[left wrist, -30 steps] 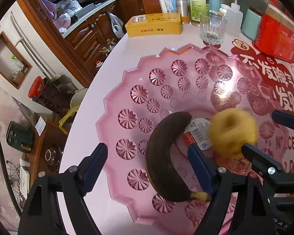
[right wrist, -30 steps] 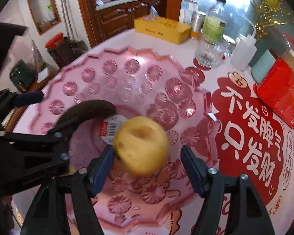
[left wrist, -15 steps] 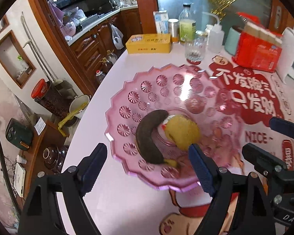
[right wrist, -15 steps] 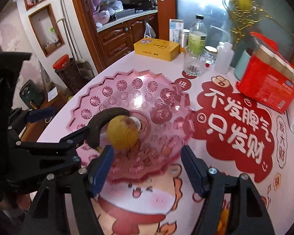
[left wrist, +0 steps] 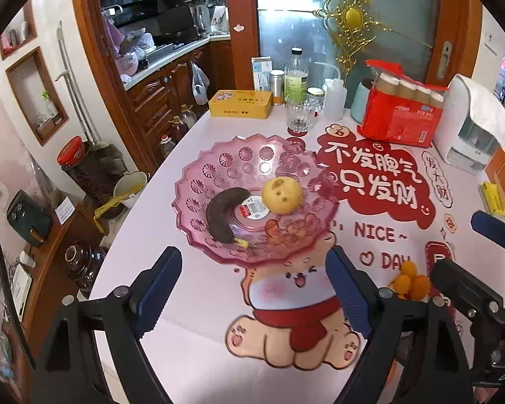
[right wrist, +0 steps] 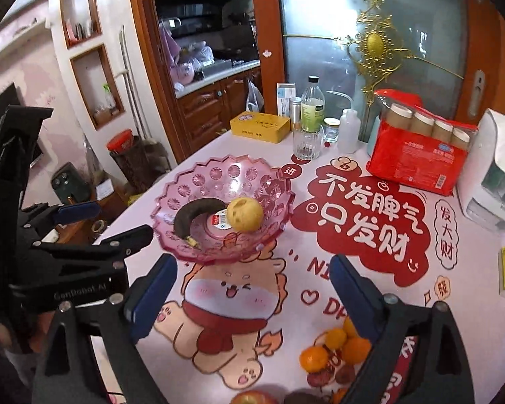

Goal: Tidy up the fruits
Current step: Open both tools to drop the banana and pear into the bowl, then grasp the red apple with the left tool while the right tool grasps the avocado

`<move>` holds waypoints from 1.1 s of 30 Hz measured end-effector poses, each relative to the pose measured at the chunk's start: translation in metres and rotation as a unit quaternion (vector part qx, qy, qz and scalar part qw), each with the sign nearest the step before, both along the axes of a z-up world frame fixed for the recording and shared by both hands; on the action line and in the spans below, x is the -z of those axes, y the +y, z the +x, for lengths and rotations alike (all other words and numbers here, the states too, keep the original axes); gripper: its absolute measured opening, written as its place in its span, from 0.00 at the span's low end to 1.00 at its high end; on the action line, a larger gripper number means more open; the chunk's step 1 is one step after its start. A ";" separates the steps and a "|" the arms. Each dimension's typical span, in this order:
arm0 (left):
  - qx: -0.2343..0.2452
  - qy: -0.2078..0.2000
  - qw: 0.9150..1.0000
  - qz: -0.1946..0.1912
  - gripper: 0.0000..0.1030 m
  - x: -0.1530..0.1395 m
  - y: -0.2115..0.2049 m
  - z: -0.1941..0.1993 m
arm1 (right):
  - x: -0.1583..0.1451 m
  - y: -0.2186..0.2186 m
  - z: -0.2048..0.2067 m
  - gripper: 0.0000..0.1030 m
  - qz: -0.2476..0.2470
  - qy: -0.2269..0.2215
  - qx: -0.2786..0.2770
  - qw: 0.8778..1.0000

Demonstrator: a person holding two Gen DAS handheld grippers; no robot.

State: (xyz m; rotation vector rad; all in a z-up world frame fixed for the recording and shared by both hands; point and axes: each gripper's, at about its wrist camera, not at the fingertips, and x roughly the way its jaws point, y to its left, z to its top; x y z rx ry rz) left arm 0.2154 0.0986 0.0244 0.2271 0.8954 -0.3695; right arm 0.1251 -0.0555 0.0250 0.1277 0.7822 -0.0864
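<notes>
Both grippers have drawn back from the pink glass fruit bowl (left wrist: 198, 181) since a second ago, when they hovered right over it with the yellow apple between the right fingers; that fruit now lies in the bowl and the whole dish shows in both views.

Nearest, the left gripper (left wrist: 254, 289) hangs above the cartoon table mat (left wrist: 286, 320) with its jaws spread wide and nothing between them. The right gripper (right wrist: 252, 293) is likewise spread and empty, over the same mat. Just by its right finger lies a cluster of small oranges (right wrist: 336, 346), and at the bottom edge of the right wrist view a red apple (right wrist: 252, 398) peeks in; these fruits sit on the table, well apart from the bowl.

Farther on, the bowl holds a blackened banana (left wrist: 223, 212) curving along its left side and the yellow apple (left wrist: 282, 195) to the right, with a sticker label (left wrist: 252, 207) on the bowl floor between them.

Beyond the bowl stand a clear drinking glass (left wrist: 299, 116), a yellow tin box (left wrist: 240, 103), a green-labelled bottle (left wrist: 295, 79) and a red multipack of bottles (left wrist: 402, 114); a white appliance (left wrist: 468, 134) sits at far right.
</notes>
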 end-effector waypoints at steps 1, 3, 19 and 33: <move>-0.004 -0.001 1.000 -0.002 0.84 -0.002 -0.001 -0.007 | -0.002 -0.003 -0.007 0.90 -0.003 -0.004 -0.001 1.000; -0.010 0.001 1.000 -0.005 0.84 -0.004 -0.004 -0.024 | -0.008 -0.007 -0.024 0.90 -0.022 -0.016 -0.002 1.000; -0.009 0.023 1.000 -0.008 0.84 0.038 -0.057 -0.138 | 0.027 -0.056 -0.111 0.90 -0.103 -0.003 -0.054 0.993; -0.031 0.133 0.990 0.022 0.84 0.125 -0.077 -0.160 | 0.113 -0.058 -0.132 0.87 -0.084 0.072 -0.162 0.981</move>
